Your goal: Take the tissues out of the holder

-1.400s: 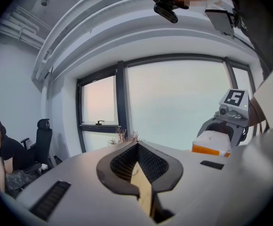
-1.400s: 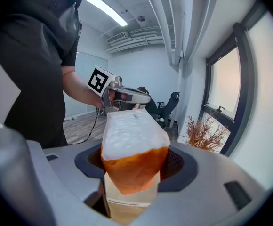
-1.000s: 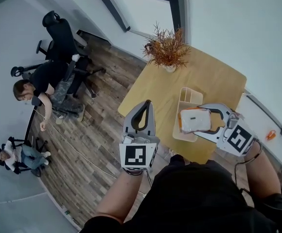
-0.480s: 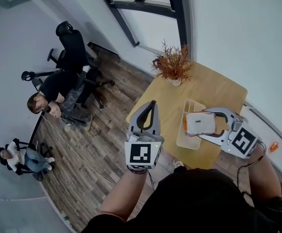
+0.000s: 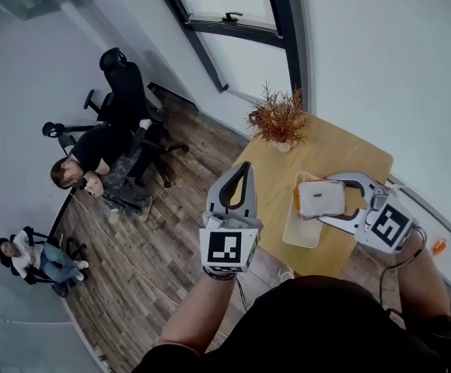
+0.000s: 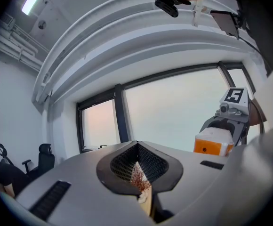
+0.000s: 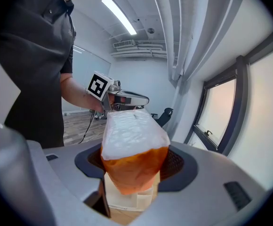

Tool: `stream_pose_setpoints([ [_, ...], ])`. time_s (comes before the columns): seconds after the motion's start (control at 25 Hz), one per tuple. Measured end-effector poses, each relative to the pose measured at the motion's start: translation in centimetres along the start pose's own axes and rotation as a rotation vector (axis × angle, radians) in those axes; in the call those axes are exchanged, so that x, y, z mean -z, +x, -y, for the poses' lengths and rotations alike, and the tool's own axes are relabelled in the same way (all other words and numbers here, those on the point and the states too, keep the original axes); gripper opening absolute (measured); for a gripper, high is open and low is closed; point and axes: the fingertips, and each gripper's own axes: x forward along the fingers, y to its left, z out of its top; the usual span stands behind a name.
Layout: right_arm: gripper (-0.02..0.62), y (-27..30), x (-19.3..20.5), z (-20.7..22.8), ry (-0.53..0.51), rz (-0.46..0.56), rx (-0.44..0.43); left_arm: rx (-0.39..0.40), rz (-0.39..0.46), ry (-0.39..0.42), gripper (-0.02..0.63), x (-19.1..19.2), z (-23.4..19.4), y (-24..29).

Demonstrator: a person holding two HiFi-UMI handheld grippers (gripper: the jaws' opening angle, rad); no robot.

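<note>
Gripping the tissue pack (image 7: 132, 154) in my right claw (image 5: 324, 200) above the holder (image 5: 297, 235), I'd carry it level and clear; my left claw (image 5: 242, 168) is together, empty.

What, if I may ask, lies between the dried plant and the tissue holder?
In the head view, only bare table separates the plant and the holder.
</note>
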Motion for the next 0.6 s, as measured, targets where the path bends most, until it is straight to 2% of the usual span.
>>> stream_pose_setpoints([
  [0.6,0.285,-0.22,-0.83,-0.05,-0.011,0.018,-0.014,-0.035,-0.002,-0.007,0.005,-0.84,-0.50,-0.98],
])
